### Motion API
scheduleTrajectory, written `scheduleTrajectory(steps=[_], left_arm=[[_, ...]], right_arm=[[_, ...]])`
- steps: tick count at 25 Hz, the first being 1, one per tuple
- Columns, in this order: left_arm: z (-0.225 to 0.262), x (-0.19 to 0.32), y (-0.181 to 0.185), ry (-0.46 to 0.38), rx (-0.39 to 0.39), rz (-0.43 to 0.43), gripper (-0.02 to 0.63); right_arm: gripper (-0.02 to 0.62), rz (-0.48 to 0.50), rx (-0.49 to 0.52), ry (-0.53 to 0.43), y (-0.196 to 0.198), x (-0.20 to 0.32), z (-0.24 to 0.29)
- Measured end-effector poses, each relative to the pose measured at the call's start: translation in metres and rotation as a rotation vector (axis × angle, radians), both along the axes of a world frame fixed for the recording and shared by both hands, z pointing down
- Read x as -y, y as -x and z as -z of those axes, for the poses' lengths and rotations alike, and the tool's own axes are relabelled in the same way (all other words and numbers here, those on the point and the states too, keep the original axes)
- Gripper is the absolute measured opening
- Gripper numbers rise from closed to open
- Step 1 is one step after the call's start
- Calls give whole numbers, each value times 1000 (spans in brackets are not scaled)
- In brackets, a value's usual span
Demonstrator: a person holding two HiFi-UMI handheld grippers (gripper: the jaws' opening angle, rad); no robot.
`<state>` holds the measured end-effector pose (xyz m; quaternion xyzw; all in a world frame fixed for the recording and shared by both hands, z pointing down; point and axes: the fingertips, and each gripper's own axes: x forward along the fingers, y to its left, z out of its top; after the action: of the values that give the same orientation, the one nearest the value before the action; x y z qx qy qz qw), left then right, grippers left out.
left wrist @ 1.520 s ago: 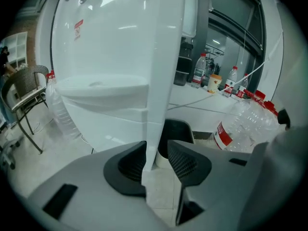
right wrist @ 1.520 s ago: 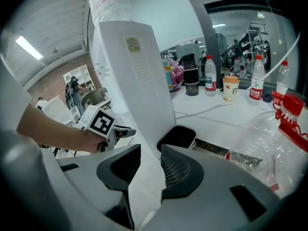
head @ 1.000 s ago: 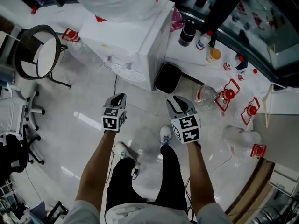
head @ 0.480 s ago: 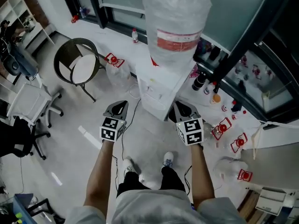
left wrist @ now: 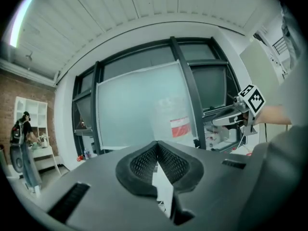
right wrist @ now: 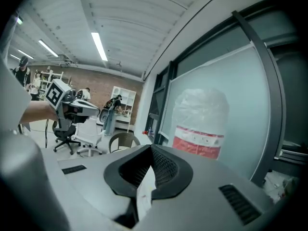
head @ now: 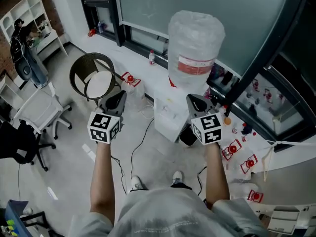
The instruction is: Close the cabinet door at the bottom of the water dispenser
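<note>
The white water dispenser [head: 168, 116] stands by the window with a big wrapped bottle [head: 195, 47] on top. From up here I cannot tell how its bottom cabinet door stands. My left gripper [head: 121, 96] hangs to the left of the dispenser, high above the floor, shut and empty. My right gripper [head: 193, 99] is held over the dispenser's right side, also shut with nothing in it. In the left gripper view the jaws [left wrist: 157, 146] meet, with the bottle [left wrist: 174, 124] behind. The right gripper view shows its jaws [right wrist: 150, 151] together before the bottle [right wrist: 199, 123].
A black bin [head: 188, 137] sits right of the dispenser. A round brown chair [head: 95, 78] and a white office chair [head: 42, 110] stand to the left. Empty jugs with red handles [head: 241, 163] lie at the right. A cable [head: 144, 137] runs across the floor.
The view has risen from a crouch to standing. Both grippers came up and now point level, well above the dispenser's base. The right jaws have come together.
</note>
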<state>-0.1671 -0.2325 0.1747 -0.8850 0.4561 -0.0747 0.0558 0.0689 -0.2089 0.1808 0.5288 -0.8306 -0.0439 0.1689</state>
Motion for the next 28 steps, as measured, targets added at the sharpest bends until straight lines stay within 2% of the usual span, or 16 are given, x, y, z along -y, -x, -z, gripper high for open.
scheduleTrajectory(steps=[4,7,12,16,18,25,28], left_arm=[[42,-7,6,-95,70,-5,20],[61,-13,10,-142,72,-11,20],[78,-16,14,-202,97,-12,20],[82,-16,16,-251,177,-28,20],[81,-13,21,-258,194,-19,20],[79,-6,23,-247,171,-19,20],[78,-1,22,-243,197,-3,20]], right_arm=[[28,34,2,-67,19,6,37],[28,56,-12,-125,33,9,62],[28,118,-26,-211,60,13,97],[28,164,-20,-235,76,13,101],[28,169,-31,-228,78,15,95],[28,165,-67,-222,76,25,89],[28,156,-64,-221,74,28,90]])
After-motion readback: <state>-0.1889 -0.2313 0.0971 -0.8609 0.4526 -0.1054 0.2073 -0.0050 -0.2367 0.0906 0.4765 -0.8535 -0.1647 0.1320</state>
